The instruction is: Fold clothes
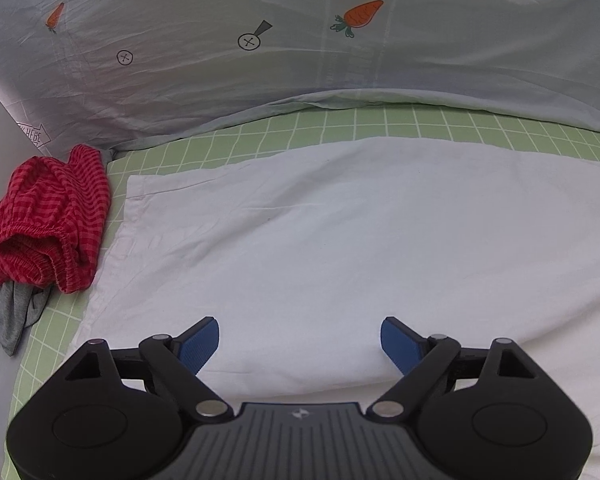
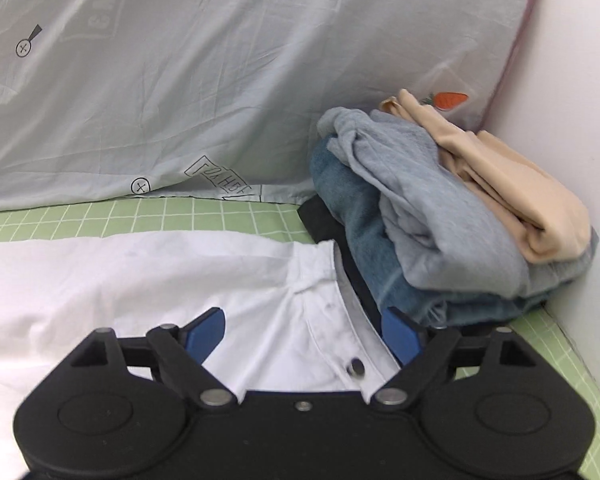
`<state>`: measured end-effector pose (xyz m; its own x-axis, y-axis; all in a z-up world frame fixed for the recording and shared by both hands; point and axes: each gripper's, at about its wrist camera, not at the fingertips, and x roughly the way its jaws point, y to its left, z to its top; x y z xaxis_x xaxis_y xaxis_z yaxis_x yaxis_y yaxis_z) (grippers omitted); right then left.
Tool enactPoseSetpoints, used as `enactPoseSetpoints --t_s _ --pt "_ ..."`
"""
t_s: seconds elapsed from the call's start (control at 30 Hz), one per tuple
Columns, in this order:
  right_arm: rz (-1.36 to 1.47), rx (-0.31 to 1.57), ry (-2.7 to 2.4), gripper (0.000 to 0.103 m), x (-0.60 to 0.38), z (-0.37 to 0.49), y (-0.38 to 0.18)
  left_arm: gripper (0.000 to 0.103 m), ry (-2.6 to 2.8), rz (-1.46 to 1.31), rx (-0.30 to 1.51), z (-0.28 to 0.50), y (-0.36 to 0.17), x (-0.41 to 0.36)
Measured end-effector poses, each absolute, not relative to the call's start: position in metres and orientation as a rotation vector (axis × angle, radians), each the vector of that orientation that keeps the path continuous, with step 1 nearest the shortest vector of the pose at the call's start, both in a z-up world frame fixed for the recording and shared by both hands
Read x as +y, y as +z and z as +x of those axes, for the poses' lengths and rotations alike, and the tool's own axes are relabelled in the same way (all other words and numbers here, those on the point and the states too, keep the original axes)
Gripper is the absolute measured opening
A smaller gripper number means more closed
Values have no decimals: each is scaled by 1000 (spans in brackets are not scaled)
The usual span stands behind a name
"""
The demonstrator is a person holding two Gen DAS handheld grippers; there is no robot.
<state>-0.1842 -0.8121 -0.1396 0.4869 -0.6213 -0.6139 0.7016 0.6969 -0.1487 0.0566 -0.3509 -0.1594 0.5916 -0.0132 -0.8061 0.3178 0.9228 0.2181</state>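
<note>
White trousers (image 2: 140,280) lie flat on green grid mat (image 1: 340,124). L gripper (image 1: 300,344) & R gripper (image 2: 304,334) both spread wide, holding nothing.

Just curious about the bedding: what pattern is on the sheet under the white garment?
Light green sheet with a white grid, best seen in the left wrist view.

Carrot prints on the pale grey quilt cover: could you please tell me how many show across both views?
3. In the left wrist view, a large orange carrot print at upper right and a small one at upper left; in the right wrist view, one behind the clothes pile. Folds may hide more.
</note>
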Motion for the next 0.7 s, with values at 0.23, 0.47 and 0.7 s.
enactPoseSetpoints --t_s 0.23,0.47,0.7 --pt "338 732 -1021 87 -756 -291 -159 88 -145 300 970 -7 -155 -286" --pt "391 767 -1082 88 -693 -350 -176 88 -42 250 1024 -63 -170 -201" --pt "401 796 -1052 89 -658 -366 -184 88 -26 210 1021 -82 -189 -150"
